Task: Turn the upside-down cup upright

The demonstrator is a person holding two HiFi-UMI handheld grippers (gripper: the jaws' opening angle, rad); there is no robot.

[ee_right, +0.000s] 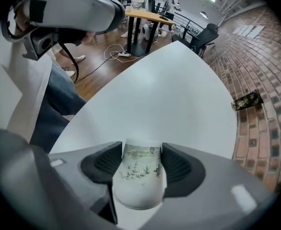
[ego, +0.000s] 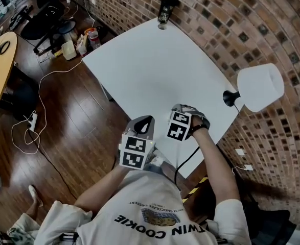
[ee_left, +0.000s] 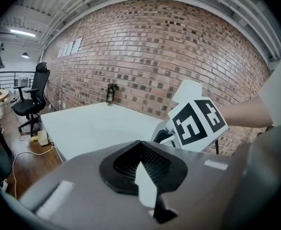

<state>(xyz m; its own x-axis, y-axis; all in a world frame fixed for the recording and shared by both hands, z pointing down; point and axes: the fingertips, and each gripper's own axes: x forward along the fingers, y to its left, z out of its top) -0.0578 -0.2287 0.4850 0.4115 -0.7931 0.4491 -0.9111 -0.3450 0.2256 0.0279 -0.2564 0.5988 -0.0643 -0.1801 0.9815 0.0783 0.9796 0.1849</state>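
Cup [ee_right: 139,176] clamped in right gripper [ee_right: 141,150] jaws, hidden under it in head view, left gripper [ee_left: 141,147] jaws together, empty.

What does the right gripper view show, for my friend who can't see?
The right tool grips a white cup with green leaf prints, one jaw on each side. Beyond it stretches a white table beside a brick wall.
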